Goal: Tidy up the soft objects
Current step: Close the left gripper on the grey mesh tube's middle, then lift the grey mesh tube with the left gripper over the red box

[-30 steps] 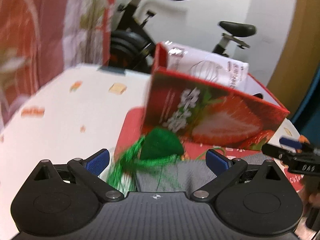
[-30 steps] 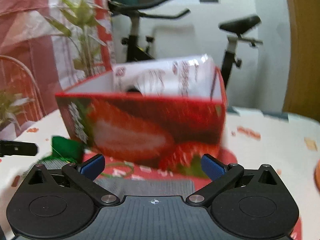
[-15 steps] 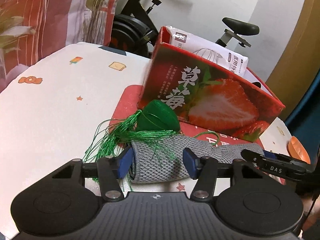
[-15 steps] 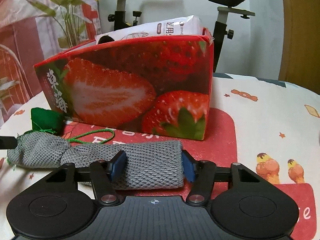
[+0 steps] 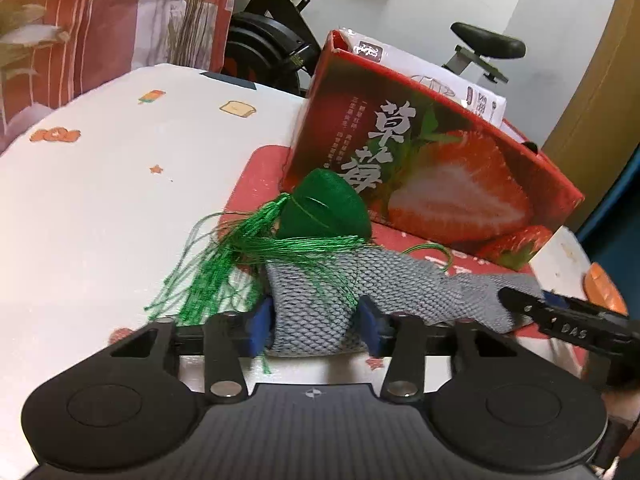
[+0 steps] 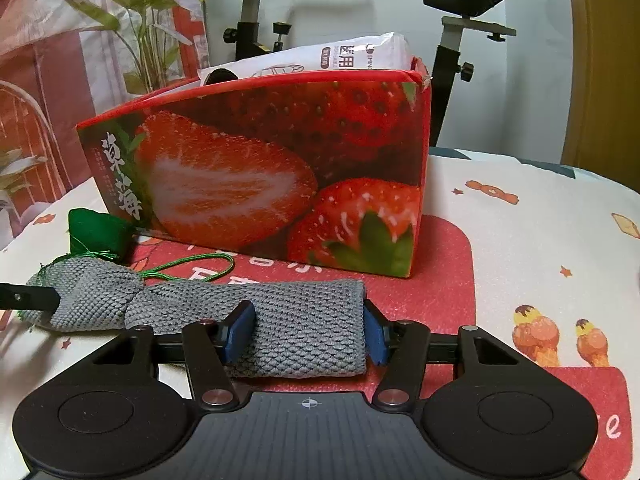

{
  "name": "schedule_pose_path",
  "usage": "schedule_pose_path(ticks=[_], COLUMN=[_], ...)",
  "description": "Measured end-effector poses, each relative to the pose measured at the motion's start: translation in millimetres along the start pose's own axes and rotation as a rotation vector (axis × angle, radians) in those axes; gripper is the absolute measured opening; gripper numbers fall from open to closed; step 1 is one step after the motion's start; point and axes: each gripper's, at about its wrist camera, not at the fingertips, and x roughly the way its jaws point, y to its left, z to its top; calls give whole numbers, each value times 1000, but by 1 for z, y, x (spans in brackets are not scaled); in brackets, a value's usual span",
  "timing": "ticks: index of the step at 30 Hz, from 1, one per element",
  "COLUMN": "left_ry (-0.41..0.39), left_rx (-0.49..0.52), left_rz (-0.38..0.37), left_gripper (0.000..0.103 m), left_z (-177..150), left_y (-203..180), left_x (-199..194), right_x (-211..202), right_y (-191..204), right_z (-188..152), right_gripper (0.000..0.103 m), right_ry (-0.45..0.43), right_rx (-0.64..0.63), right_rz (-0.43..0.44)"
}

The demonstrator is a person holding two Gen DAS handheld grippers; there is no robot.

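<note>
A white printed worktop (image 5: 100, 200) carries a red mat (image 6: 440, 280), on which an open strawberry-print box (image 6: 280, 168) stands with a white packet (image 6: 344, 60) leaning inside. In front of the box, lying across the mat's near edge, is the rolled grey knit cloth (image 6: 296, 324), pinched to a waist partway along. A green stuffed ornament (image 5: 326, 208) sits against the box's left corner, its tassel (image 5: 224, 264) spilling over the cloth's left end.

The left gripper (image 5: 314, 328) is closing on that tassel-draped end, its blue pads pressed into the knit; the right gripper (image 6: 306, 332) is closing on the other end, pads at both flanks of the roll. Whether tassel threads are caught under the left pads is hard to tell.

To do this step well, both grips should likely firm up evenly before any lift, so the soft roll does not sag or unroll between them. Raising both ends level and clearing the box's front wall would probably keep the tassel from dragging the ornament along.
</note>
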Motion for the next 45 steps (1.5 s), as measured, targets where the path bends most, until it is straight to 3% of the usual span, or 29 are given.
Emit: schedule_pose_path(ticks=[2, 6, 10, 35, 45], left_ry=[9, 17, 27, 10, 64], left_rx=[17, 60, 120, 122, 134], left_rz=[19, 31, 48, 18, -56], left_gripper=[16, 12, 9, 9, 10], left_z=[2, 4, 1, -22, -33], left_y=[-1, -3, -14, -27, -35], left_x=[0, -4, -8, -44, -41], right_x=[-1, -6, -14, -55, -79], right_y=[-3, -16, -12, -9, -15], right_z=[1, 3, 1, -31, -29], right_gripper=[50, 37, 31, 25, 21], right_ry=[3, 19, 49, 39, -14], right_rx=[21, 119, 115, 140, 124], right_rz=[10, 32, 22, 32, -30])
